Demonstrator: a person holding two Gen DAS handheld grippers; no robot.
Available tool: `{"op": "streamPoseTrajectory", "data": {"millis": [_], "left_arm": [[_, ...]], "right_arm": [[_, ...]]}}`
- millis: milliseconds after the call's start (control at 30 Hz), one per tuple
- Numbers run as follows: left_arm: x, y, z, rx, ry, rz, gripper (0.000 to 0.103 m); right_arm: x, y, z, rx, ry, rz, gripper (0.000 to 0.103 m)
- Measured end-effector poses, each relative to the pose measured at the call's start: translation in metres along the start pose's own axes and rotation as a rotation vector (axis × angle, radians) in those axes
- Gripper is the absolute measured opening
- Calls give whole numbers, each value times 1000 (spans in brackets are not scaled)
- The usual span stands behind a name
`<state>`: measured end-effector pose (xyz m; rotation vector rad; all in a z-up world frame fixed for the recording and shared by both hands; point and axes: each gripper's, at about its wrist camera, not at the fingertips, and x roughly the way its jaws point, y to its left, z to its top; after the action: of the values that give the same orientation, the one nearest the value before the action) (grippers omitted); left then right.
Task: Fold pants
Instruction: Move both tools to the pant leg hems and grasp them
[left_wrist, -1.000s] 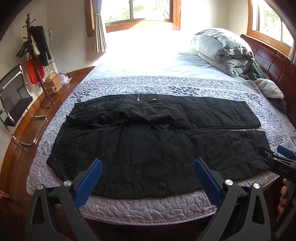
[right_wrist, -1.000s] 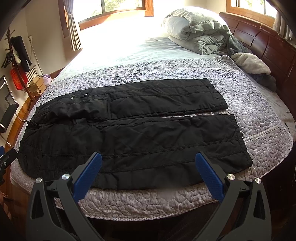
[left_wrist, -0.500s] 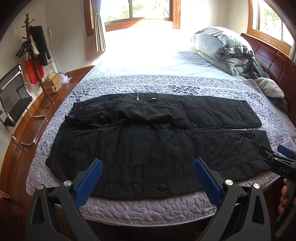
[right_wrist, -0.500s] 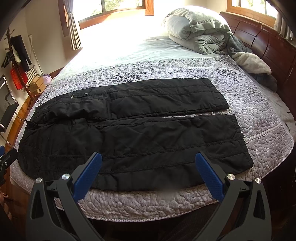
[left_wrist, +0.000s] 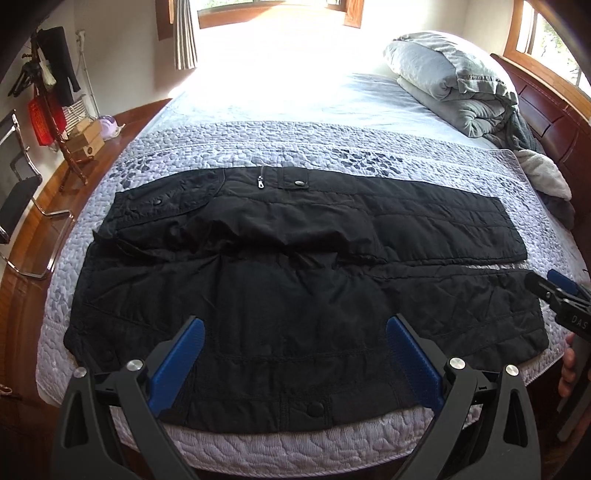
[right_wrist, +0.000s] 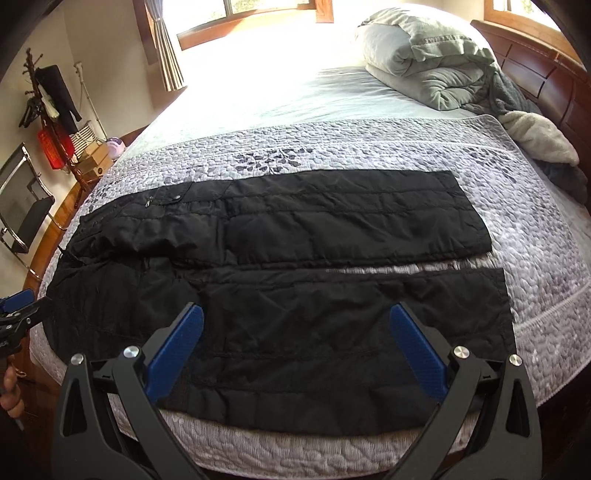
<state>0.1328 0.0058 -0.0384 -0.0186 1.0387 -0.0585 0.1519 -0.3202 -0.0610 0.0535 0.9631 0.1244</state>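
Now both the left hand-held gripper (left_wrist: 295, 363) and right hand-held gripper (right_wrist: 297, 360), jaws apart, have dipped closer over the black quilted pants (left_wrist: 295, 295) lying unfolded on the grey pebble-patterned bedspread (left_wrist: 332, 155), so grasping seems imminent.

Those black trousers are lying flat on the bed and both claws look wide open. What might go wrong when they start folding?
The pants are puffy and quilted, so the open left gripper might pinch only the top layer. The near edge lies close to the quilt's edge, so a tug might drag it off. The bunched crotch area may fold in crooked for the right gripper.
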Motion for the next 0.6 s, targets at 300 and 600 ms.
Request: {"op": "streamPoseTrajectory", "data": {"millis": [300, 600], "left_arm": [[145, -3, 149, 37, 202, -80, 99], [278, -27, 222, 125, 400, -222, 99]], "right_arm": [[154, -62, 121, -82, 184, 267, 100], [259, -77, 186, -214, 309, 468, 100]]}}
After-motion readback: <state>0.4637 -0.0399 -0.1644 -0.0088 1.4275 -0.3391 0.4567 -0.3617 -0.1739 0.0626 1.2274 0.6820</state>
